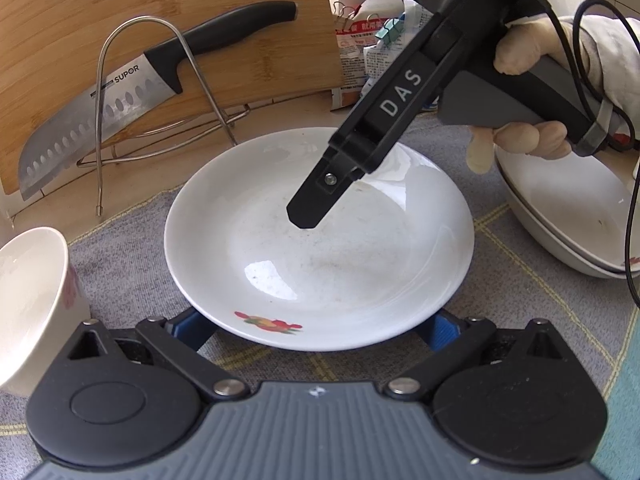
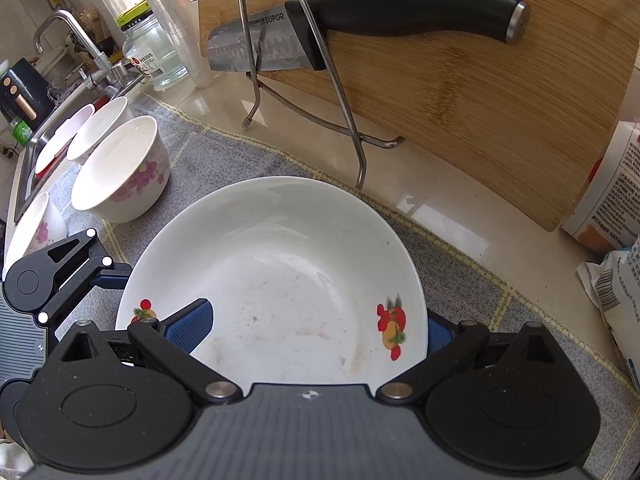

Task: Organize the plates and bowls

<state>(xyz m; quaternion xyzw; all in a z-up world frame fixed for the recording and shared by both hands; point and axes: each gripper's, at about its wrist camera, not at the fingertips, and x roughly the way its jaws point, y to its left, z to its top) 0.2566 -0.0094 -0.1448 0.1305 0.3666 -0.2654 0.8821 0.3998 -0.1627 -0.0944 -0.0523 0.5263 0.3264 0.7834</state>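
A white plate with a fruit print (image 1: 320, 248) lies on the grey cloth, also seen in the right wrist view (image 2: 272, 276). My left gripper (image 1: 316, 330) is open, its blue fingers wide apart under the plate's near rim. My right gripper (image 2: 316, 330) straddles the plate's rim, one blue finger (image 2: 192, 326) over the inside, the other outside; it is open around the rim. It shows from outside in the left wrist view (image 1: 304, 216). White flowered bowls (image 2: 120, 172) stand at left. Stacked plates (image 1: 568, 208) lie at right.
A bamboo cutting board (image 2: 480, 92) leans at the back on a wire rack (image 2: 304, 60), with a black-handled knife (image 2: 360, 20) across it. Food packets (image 2: 616, 200) stand at right. A sink and tap (image 2: 68, 52) are at far left.
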